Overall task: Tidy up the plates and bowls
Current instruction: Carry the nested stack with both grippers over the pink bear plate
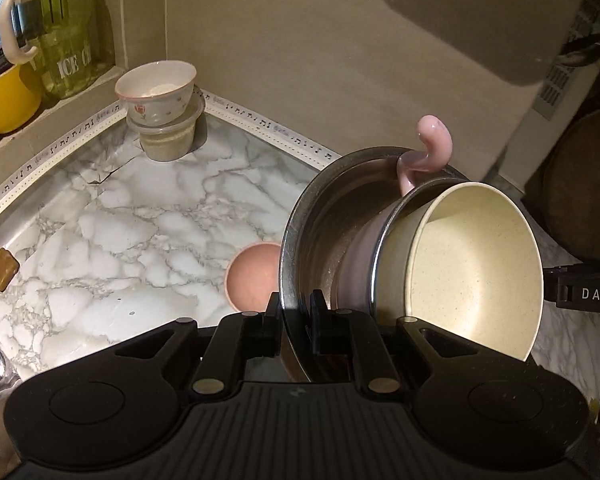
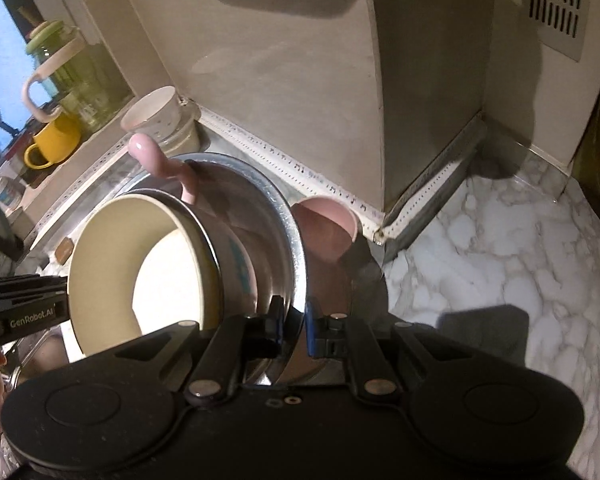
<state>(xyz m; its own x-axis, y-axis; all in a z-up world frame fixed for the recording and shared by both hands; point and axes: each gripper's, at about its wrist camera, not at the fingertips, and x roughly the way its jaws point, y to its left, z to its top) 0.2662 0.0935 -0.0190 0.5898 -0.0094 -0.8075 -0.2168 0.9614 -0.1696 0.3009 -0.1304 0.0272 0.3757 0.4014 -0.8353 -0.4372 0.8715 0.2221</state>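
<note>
Readable writing first: the glass jar (image 1: 70, 46) on the window ledge at the upper left of the left wrist view carries pale letters "ICE C", the rest cut off by the frame of the niche. The right claw's body at the right edge of that view shows "DAS". In the right wrist view the left claw's body at the left edge reads "GenRobot.AI". A white trim strip (image 1: 260, 122) printed with small black music notes runs along the foot of the walls.

The worktop (image 1: 140, 216) is white marble-pattern with grey veins, set in a corner of beige walls. A yellow mug (image 1: 4, 96) stands on the ledge beside the jar. In the corner a floral bowl (image 1: 156, 90) sits on a clear tub (image 1: 168, 142). A pink bowl (image 1: 252, 276) rests on the worktop at lower centre.

The left claw (image 1: 296, 312) is pinched narrow on the rim of the steel bowl (image 1: 312, 216), and the right claw (image 2: 294, 320) grips the opposite rim the same way. The steel bowl is tilted above the worktop, with a cream bowl (image 1: 476, 264) nested inside it and a pink curved handle (image 1: 432, 148) sticking up behind.
</note>
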